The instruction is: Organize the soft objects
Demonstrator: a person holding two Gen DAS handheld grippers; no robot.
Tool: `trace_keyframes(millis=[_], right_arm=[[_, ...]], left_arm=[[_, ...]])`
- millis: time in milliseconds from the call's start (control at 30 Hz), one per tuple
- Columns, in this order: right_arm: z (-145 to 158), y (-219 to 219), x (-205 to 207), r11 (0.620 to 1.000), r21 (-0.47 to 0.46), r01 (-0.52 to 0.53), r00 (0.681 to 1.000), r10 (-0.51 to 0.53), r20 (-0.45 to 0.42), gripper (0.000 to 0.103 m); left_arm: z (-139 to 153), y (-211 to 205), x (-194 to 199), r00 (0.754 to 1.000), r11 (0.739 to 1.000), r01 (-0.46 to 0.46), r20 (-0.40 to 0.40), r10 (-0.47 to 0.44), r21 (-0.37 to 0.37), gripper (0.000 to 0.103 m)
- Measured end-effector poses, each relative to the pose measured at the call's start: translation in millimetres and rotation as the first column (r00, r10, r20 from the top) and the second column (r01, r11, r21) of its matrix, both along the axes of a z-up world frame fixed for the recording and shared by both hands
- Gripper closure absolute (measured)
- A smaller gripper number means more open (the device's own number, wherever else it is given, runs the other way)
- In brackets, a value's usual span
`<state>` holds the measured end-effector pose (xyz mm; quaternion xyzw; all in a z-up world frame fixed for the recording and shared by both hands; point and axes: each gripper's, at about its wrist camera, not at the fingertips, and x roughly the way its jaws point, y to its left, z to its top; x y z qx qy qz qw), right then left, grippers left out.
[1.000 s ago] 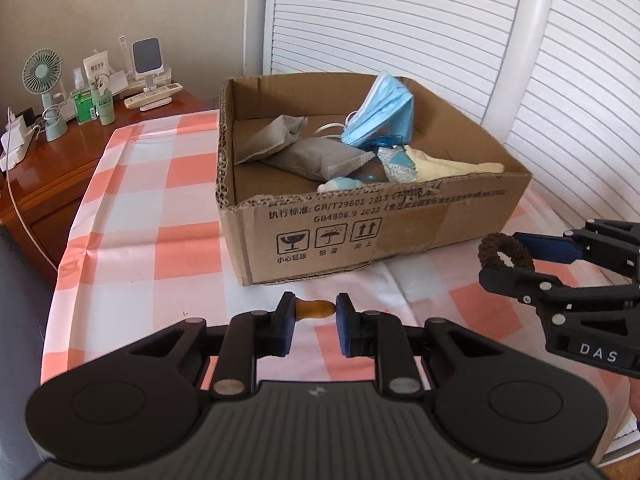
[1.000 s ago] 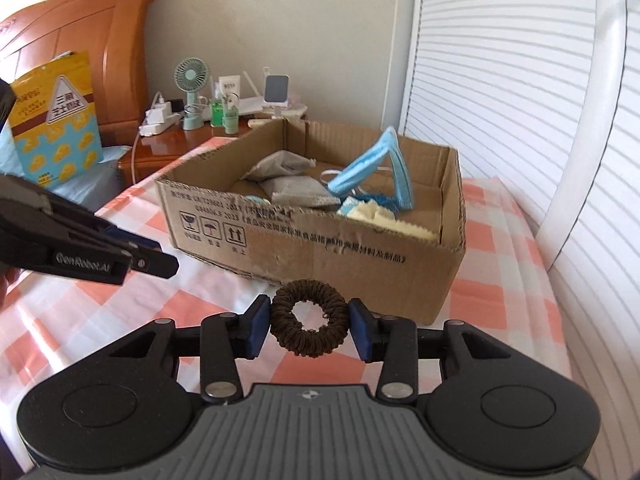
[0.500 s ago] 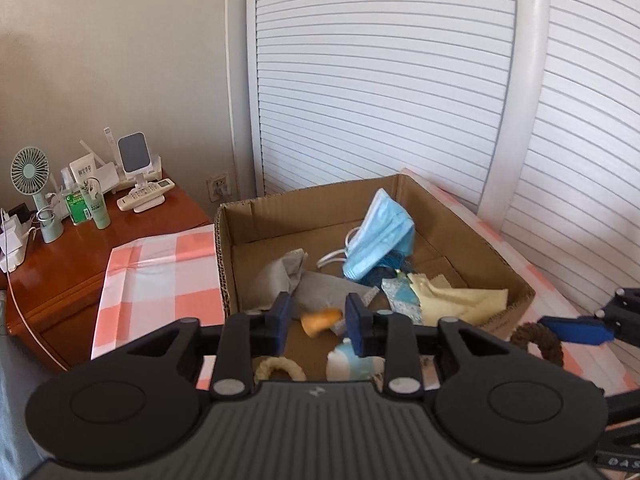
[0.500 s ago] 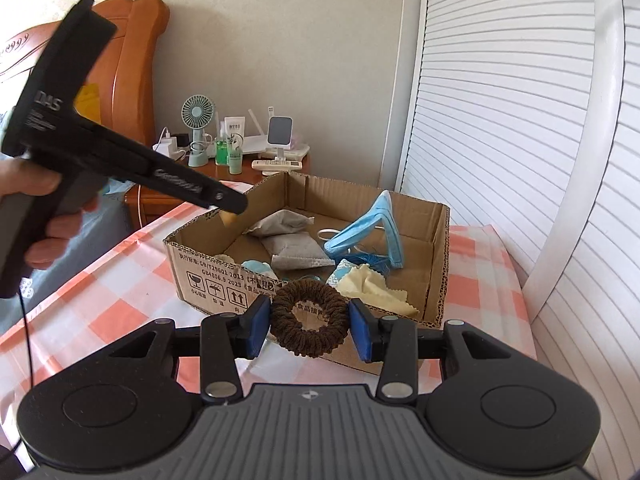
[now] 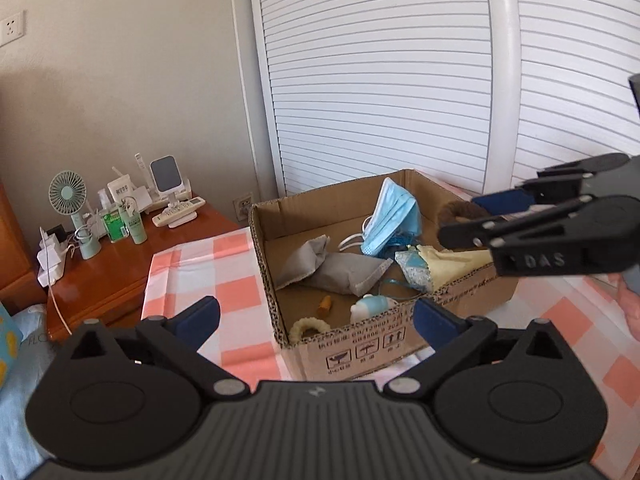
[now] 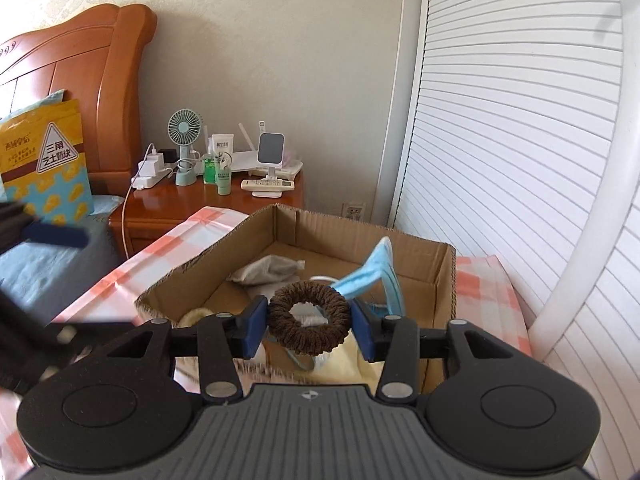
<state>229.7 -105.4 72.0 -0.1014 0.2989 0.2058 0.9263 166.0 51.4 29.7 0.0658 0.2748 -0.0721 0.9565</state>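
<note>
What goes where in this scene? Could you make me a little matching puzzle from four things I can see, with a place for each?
Things:
1. brown fabric hair ring
2. blue pleated face mask
3. small orange cone-shaped piece
4. pale green desk fan

Places:
A. on the floor of the brown cardboard box, near its front wall
B. on the reddish wooden bedside cabinet
C. between the blue pads of the right tongs, above the box
D. leaning up inside the box, towards the back

Pairs: 1-C, 2-D, 3-A, 4-B
</note>
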Motion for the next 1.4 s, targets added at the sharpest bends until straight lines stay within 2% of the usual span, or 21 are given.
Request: trace_keyframes(millis=[33,100,167,300,500,633,767,1000,1400], right_arm=[[-0.8,2.9,5.9,1.000,0.000,0.005,1.000,-0.005,-0.007,0.041],[-2.7,7.3,13.3,1.000,-0.004,0.022,1.000,-0.022,-0.005,0.007],[-2.0,7.9,13.5,0.999,0.004,0.053,0.999,-0.053,0.005,0.000],[3.4,5.1,4.7,0.995,0.012,0.099,0.995,-0.098,-0.033,0.000],[14.0,-0.3,-22.0,0.975,-0.061,0.215,0.972,-0.220,-0.083,0.000],[18.9,-7.6,-45.9,0.959,-0.060,0.277,0.949,-0.283,-0.140,0.000],[23.4,-10.0,-67.8,0.945,-0.096,0.313,0.935,-0.325,-0.142,0.000],[30.8,-16.9,-90.6,0.937,-0.088,0.338,0.926,-0.348,-0.144,0.000],[36.6,-23.3,-98.6,0.934,-0.063,0.352,0.924,-0.357,-0.136,0.000]], left_arm=[[-0.4,1.6,-3.2,1.000,1.000,-0.015,-0.003,0.015,-0.011,0.001],[-0.1,4.4,-8.3,0.999,0.999,-0.035,-0.008,0.035,-0.031,0.001],[0.8,8.4,-11.7,0.998,0.996,-0.058,-0.018,0.057,-0.060,0.001],[5.9,13.4,-16.3,0.997,0.992,-0.081,-0.017,0.080,-0.101,0.001],[13.0,5.2,-22.3,0.989,0.988,-0.143,-0.043,0.140,-0.058,0.001],[18.7,0.2,-27.4,0.981,0.980,-0.183,-0.080,0.178,-0.072,0.001],[23.2,-7.1,-33.3,0.972,0.976,-0.210,-0.116,0.202,-0.058,0.001],[31.5,-14.9,-46.2,0.972,0.976,-0.216,-0.105,0.211,-0.037,0.001],[33.6,-19.0,-53.5,0.967,0.972,-0.234,-0.111,0.230,-0.028,0.001]])
